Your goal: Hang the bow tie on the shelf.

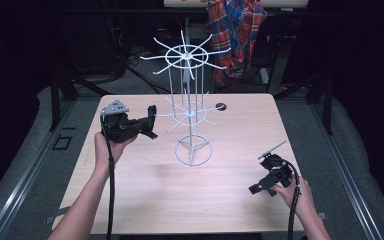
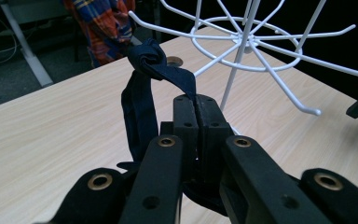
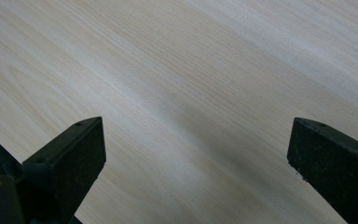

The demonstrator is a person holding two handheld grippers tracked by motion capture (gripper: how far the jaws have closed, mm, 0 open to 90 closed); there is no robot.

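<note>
A: What did the left gripper [image 1: 151, 121] hold?

B: Its jaws were pressed shut on a dark blue band [image 2: 142, 95]. The band looped up from the jaws and had a knot at the top.

A: Where was the band?

B: It was on the left side of the table [image 1: 145, 192], held up in the air. It was just left of the white wire rack [image 1: 190, 107]. In the left gripper view, one rack arm [image 2: 279, 86] with a round tip reached out to the right of the jaws. The band did not touch any arm.

A: And the right gripper [image 1: 256, 189]?

B: It was near the right edge, low over the table. Its jaws stood wide apart. Bare wood [image 3: 191, 79] lay between them.

A: What was far behind the table?

B: A checked cloth [image 1: 235, 30] hung there.
</note>
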